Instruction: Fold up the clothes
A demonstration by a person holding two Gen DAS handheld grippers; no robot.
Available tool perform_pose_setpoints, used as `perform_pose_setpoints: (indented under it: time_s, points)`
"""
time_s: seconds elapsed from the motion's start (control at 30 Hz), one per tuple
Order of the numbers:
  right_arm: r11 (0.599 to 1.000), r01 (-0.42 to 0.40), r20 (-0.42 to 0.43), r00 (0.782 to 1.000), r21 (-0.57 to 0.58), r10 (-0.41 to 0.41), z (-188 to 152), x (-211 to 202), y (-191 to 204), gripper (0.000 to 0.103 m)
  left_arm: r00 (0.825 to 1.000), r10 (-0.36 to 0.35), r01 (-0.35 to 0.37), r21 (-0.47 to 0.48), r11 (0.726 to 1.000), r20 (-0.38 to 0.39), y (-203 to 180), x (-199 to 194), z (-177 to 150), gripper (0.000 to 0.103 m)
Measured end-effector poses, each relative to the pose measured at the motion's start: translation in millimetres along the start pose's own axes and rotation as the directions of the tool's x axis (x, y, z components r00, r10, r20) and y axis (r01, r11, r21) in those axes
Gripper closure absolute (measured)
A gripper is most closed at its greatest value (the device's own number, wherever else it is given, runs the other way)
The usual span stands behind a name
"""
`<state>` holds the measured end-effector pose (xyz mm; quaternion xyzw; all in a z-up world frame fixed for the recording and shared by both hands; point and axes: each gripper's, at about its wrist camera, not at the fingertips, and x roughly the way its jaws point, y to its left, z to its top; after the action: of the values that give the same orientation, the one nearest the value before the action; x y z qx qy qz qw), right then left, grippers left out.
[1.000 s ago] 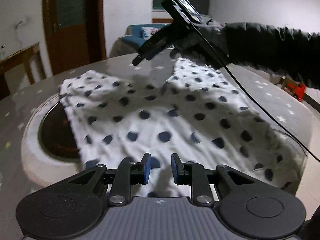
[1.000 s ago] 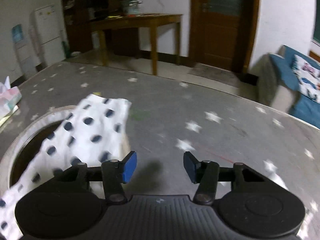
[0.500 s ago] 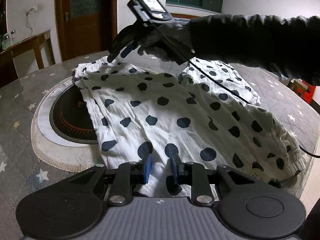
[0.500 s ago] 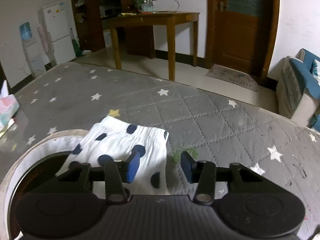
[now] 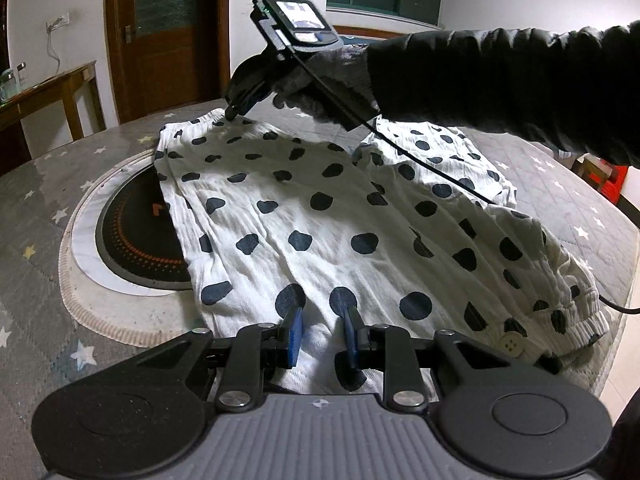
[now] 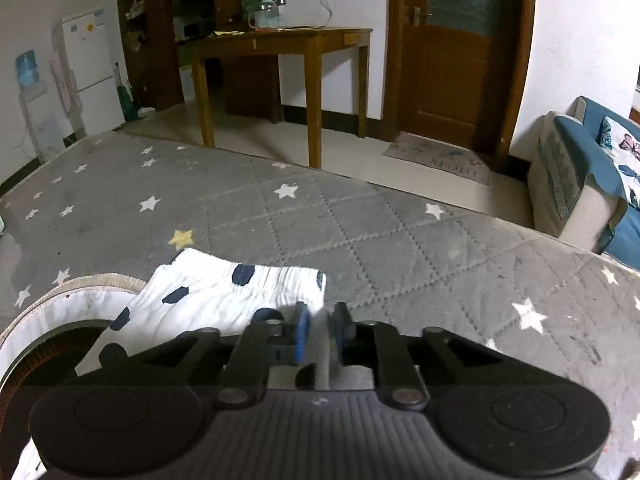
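Observation:
White shorts with dark polka dots (image 5: 344,216) lie spread on the grey star-patterned table (image 5: 36,200). My left gripper (image 5: 322,324) sits low over the near edge of the shorts, its jaws a little apart with cloth between them. My right gripper (image 5: 234,112) reaches to the far leg hem. In the right wrist view my right gripper (image 6: 320,326) is shut on the corner of that hem (image 6: 248,284).
A round dark cooktop with a white ring (image 5: 132,232) is set in the table, partly under the shorts. A cable (image 5: 440,172) trails across the cloth. A wooden side table (image 6: 280,40), a door (image 6: 456,52) and a blue sofa (image 6: 592,168) stand beyond.
My right gripper came down onto the far hem and closed on its corner. The shorts now lie flatter. My left gripper stays at the near edge.

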<state>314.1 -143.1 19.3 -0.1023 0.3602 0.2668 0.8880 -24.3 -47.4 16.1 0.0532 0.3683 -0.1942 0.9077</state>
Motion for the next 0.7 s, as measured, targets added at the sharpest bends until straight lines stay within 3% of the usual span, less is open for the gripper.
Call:
perform_pose_setpoints:
  time_s: [0.07,0.2,0.33,0.53,0.7]
  points:
    - [1.0,-0.004,-0.009,1.0,-0.023,0.004,1,-9,-1,0.085,1.0,0.002,-0.002,-0.001,1.0,0.001,0,0,1,0.077]
    - [0.996,-0.043,-0.041,0.998,-0.076,0.039,-2,-37,1,0.071,1.0,0.014,-0.014,0.002,1.0,0.004,-1,0,2,0.077]
    - [0.988,-0.085,-0.082,0.994,-0.126,0.075,-19,-71,9,0.067,0.999,0.031,-0.031,0.012,0.999,0.027,-4,-6,4,0.077]
    - [0.978,-0.13,-0.115,0.987,-0.163,0.112,-65,-129,17,0.066,0.998,0.028,-0.03,0.032,0.999,0.058,-15,-17,5,0.077]
    - [0.986,-0.13,-0.117,0.986,-0.108,0.118,-114,-175,5,0.058,0.998,0.028,-0.031,0.053,0.998,0.058,-24,-19,0,0.077]
